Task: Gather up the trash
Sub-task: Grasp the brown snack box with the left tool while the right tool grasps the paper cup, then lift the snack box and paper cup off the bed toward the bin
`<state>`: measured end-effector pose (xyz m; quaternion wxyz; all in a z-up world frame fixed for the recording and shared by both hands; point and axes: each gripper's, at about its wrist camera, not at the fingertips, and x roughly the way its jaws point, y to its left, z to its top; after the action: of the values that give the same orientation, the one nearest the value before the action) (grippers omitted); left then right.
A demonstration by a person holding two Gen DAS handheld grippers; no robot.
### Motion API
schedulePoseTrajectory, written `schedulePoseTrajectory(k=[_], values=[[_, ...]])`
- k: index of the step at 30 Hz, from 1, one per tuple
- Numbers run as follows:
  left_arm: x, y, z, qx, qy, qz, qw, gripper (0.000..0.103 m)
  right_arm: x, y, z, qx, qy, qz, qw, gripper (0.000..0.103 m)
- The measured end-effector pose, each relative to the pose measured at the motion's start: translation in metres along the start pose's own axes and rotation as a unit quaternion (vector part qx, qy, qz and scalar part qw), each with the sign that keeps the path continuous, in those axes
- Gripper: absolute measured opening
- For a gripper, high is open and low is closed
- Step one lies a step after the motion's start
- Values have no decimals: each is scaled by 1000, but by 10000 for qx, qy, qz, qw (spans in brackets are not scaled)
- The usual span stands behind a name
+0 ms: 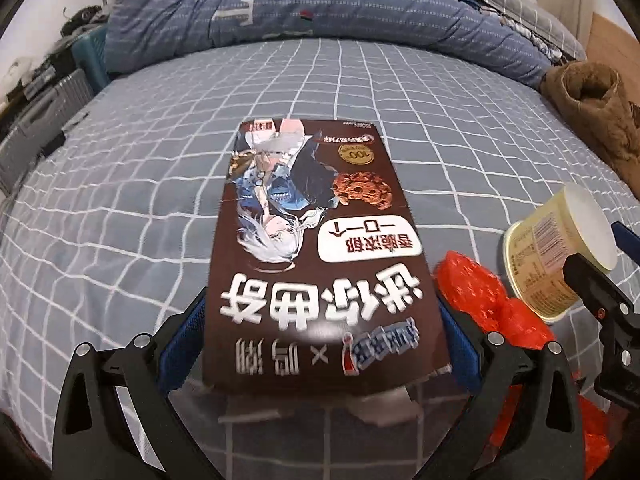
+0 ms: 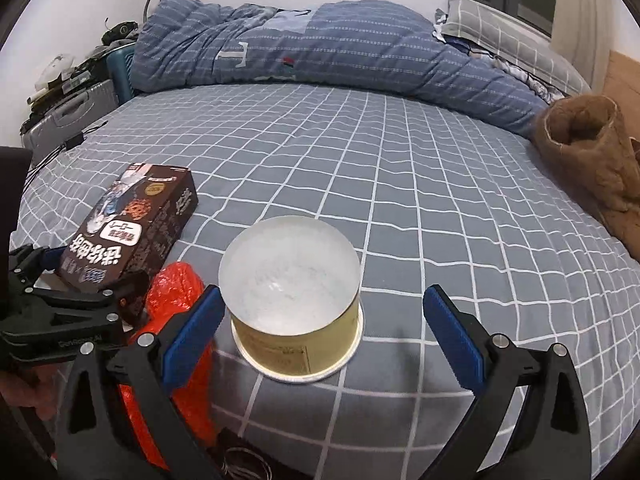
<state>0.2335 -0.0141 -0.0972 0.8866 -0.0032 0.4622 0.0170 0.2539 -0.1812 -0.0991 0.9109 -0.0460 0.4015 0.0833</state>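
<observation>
A brown cookie box [image 1: 316, 248] with cartoon art sticks out forward from my left gripper [image 1: 324, 320], whose blue pads are shut on its long sides near the close end. The same box [image 2: 132, 220] shows at the left of the right wrist view, its near end raised over a crumpled red plastic bag [image 2: 176, 292]. An upside-down yellow paper cup [image 2: 296, 332] stands on the checked bedsheet [image 2: 400, 200]. My right gripper [image 2: 320, 332] is open around the cup, the left pad close to it and the right pad well apart. The cup [image 1: 556, 248] sits right of the red bag [image 1: 480, 300].
A rolled blue quilt [image 2: 320, 52] lies across the far side of the bed with a pillow [image 2: 512, 36] behind it. A brown fleece garment [image 2: 592, 152] is heaped at the right edge. A grey suitcase [image 2: 68, 116] and clutter stand off the left edge; a black cable [image 2: 76, 140] trails there.
</observation>
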Motion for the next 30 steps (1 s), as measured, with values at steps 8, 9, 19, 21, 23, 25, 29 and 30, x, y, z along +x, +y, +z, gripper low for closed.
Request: schedulePoseTrajectory(k=[8, 9, 19, 21, 23, 25, 29, 30], values=[[6, 4, 1, 75, -144, -40, 9999, 90, 9, 6, 0, 93, 134, 74, 9998, 70], [6, 2, 0, 154, -154, -28, 9998, 90, 10, 7, 1, 85, 146, 50, 9998, 69], [-3, 5, -9, 307, -304, -91, 9990, 90, 0, 8, 1, 157, -16, -151, 9998, 69], [-4, 3, -10, 332, -332, -127, 9988, 90, -3, 6, 2, 187, -25, -180, 9997, 69], [-8, 3, -12, 354, -346, -181, 9986, 90, -8, 4, 5, 216, -35, -227, 9995, 69], [-15, 3, -12, 405, -386, -216, 9982, 90, -14, 2, 6, 228, -75, -338, 9991, 69], [-26, 6, -9, 397, -414, -244, 9981, 90, -31, -2, 10, 353, -200, -441, 9982, 69], [-29, 7, -9, 408, -423, -231, 9980, 90, -35, -3, 10, 388, -215, -440, 9980, 69]])
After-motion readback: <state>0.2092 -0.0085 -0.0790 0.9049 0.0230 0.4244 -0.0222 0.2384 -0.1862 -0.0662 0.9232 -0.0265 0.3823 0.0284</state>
